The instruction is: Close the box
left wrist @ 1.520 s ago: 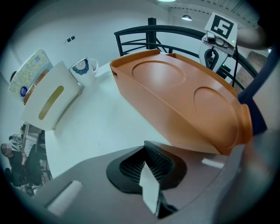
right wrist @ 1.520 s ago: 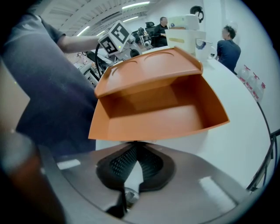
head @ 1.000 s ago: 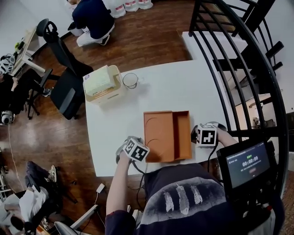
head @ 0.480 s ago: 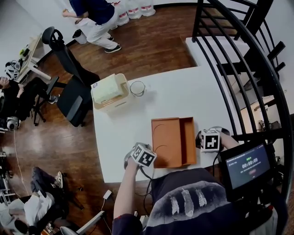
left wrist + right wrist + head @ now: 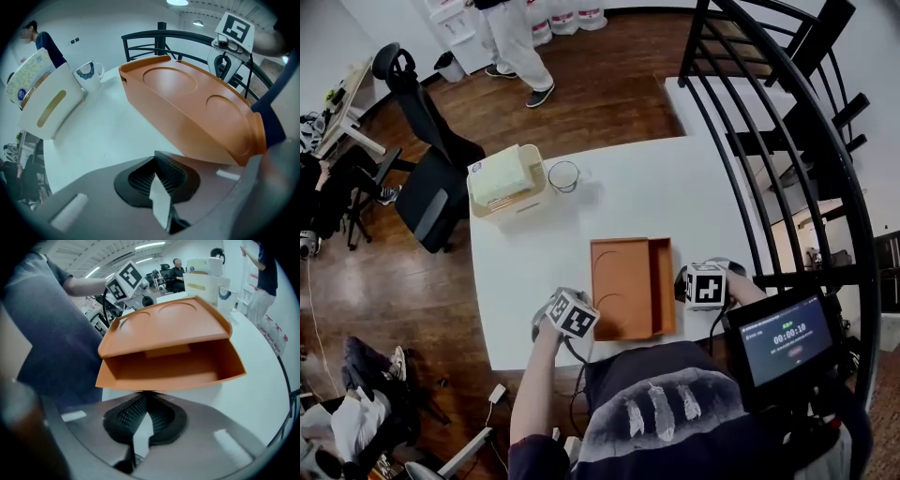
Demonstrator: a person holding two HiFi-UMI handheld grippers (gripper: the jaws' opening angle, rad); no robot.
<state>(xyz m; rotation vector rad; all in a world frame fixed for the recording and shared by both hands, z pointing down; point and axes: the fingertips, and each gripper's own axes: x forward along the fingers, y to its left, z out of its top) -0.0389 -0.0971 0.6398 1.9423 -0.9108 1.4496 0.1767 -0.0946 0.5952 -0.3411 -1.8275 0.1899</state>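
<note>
My left gripper is pressed together on nothing, beside the slanted lid of one orange box. My right gripper is likewise pressed together, tips just at the box's open side. The box sits near the front edge of the table. Beyond it is bare tabletop, with one cup and one tissue holder at the far-left corner.

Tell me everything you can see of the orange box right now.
The orange box is rectangular and looks like smooth, matte plastic. It lies on the white table near the person's edge. Its lid, with two shallow round recesses, tilts over the empty base, half open toward the right gripper. The left gripper sits close beside the lid's outer face; contact is unclear.
</note>
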